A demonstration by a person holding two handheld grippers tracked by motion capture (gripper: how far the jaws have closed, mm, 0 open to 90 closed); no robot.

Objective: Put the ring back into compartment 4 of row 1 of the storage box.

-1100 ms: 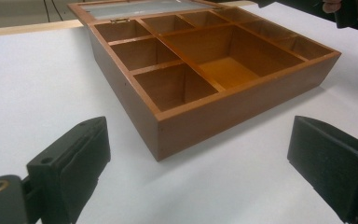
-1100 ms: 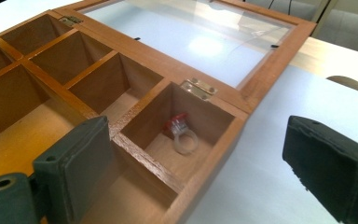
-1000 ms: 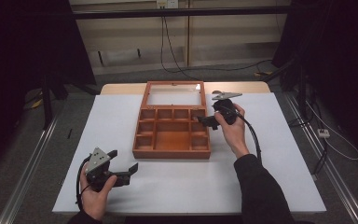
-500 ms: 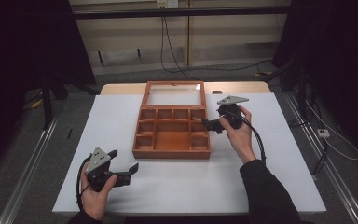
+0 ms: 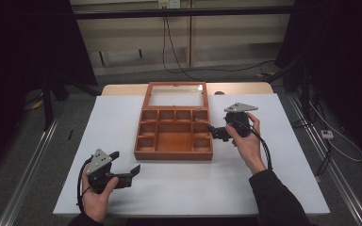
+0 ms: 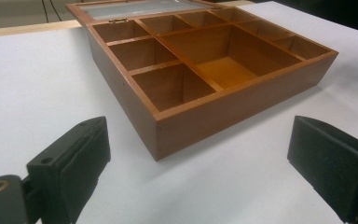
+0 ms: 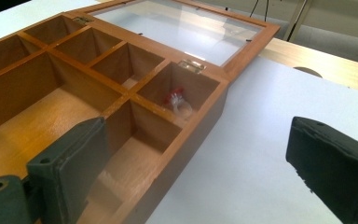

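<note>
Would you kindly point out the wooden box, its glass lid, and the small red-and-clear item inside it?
wooden box (image 5: pixel 173 154): high view, its front wall.
glass lid (image 7: pixel 186 32): right gripper view, middle of the pane.
small red-and-clear item (image 7: pixel 178 101): right gripper view, its middle, in the corner compartment by the hinge.

The compartmented box (image 5: pixel 173 134) sits on the table (image 5: pixel 283 188) at mid-width, nearer the far edge than the near one. Its lid (image 5: pixel 176 94) lies open behind it, hinged along the box's far wall and reaching toward the table's far edge. A small ring-like item (image 7: pixel 178 103) lies in the far right corner compartment, just before the hinge. The right gripper (image 5: pixel 215 133) is just beside the box's right wall, one jaw over the box's right rim, the other over the table. The left gripper (image 5: pixel 125 162) is near the table's near left corner, before the box's near left corner and apart from it.
</note>
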